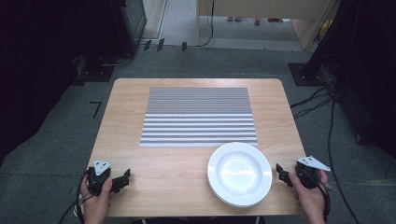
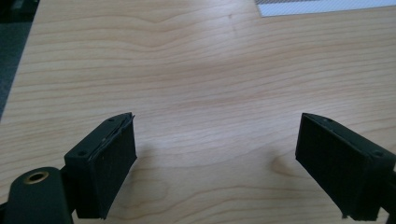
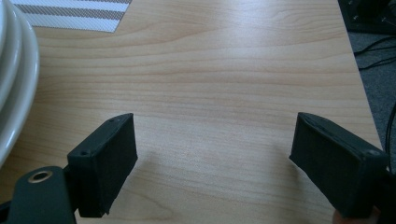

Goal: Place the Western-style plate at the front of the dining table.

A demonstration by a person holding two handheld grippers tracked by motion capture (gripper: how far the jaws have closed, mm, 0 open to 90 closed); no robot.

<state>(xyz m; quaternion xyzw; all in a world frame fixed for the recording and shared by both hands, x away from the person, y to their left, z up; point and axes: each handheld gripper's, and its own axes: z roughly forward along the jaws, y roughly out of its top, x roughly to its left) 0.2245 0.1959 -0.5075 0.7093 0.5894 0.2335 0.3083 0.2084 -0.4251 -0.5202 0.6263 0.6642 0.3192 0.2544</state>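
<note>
While the stack of plates (image 1: 239, 173) sits untouched at about five o'clock on the table (image 1: 135, 93), nothing of the work looks started from your side. In the right gripper view the rims (image 3: 14, 88) show layered at the left edge, so there seems to be more than one plate there, though you cannot count them surely. The stack lies just below the near right corner of the striped mat (image 1: 199, 116), its far rim at or just over the mat's edge, and the mat itself is bare, spread flat toward twelve o'clock.

Your right gripper (image 1: 283, 173) rests at about four o'clock, just beside the stack's right rim but apart from it, jaws spread wide with only bare wood between them (image 3: 212, 161). Your left gripper (image 1: 122, 179) waits at about seven o'clock, well apart from the plates, its jaws likewise spread over empty wood (image 2: 215, 161).

Judging from this layout, the likely job is to lift a plate and set it on the mat, and all of it remains: reach, grip the rim, carry, place. Your right gripper is the nearer one for the first grasp; you would need to come in low at the rim to separate the top plate from those under it.
</note>
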